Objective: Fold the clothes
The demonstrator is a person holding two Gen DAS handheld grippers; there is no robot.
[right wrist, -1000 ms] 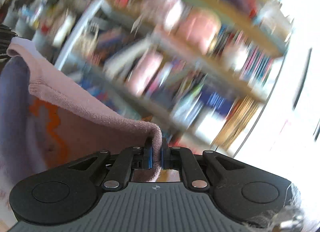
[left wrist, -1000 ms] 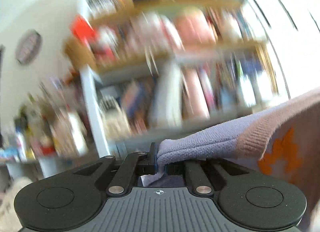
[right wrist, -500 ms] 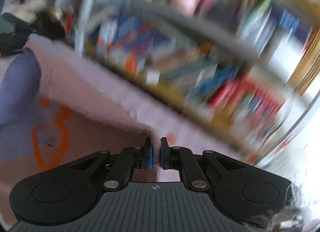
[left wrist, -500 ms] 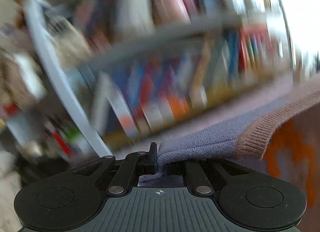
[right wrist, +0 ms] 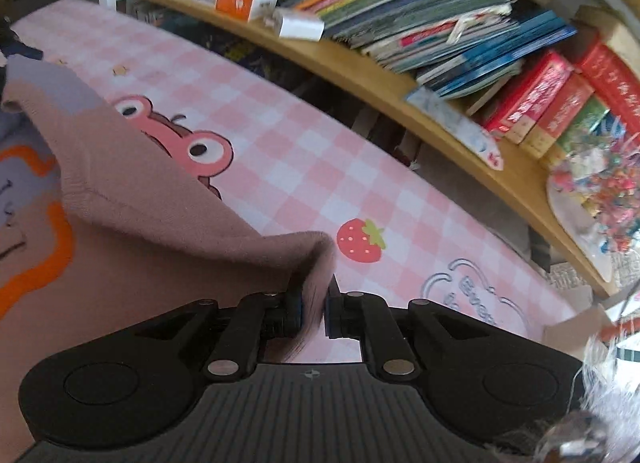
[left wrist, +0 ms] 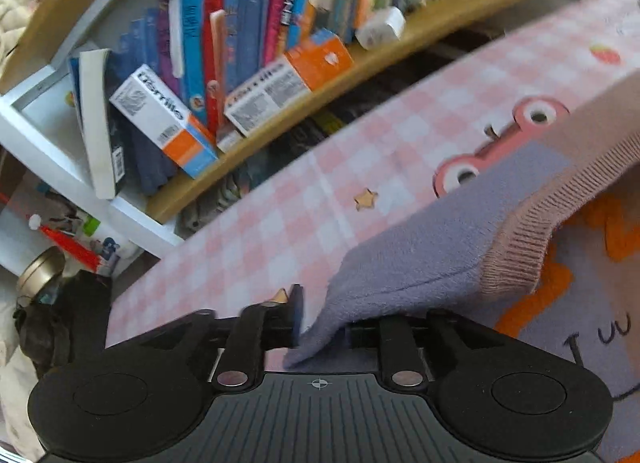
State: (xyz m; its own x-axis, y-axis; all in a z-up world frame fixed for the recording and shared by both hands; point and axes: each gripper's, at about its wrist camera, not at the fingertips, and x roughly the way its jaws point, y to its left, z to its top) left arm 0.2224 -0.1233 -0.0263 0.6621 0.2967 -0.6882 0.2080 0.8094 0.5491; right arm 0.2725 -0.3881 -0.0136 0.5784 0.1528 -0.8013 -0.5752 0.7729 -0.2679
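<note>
A knitted sweater, dusty pink and lilac with orange outlines, hangs between my two grippers over a pink checked cloth (left wrist: 280, 231). In the left wrist view my left gripper (left wrist: 320, 323) is shut on the sweater's lilac corner (left wrist: 400, 263); the ribbed pink hem (left wrist: 532, 239) runs off to the right. In the right wrist view my right gripper (right wrist: 314, 309) is shut on the pink edge of the sweater (right wrist: 160, 231), which spreads to the left. The cloth (right wrist: 304, 159) shows a frog and a strawberry print.
A wooden bookshelf (left wrist: 360, 63) packed with books and boxes runs along the far side of the cloth, seen in both views (right wrist: 400, 91). A white shelf frame (left wrist: 48, 135) and clutter with a tin (left wrist: 40, 271) stand at the left.
Both grippers have swung down from facing the upper shelves to just over the checked cloth, carrying the sweater with them. Both stay shut on it.
</note>
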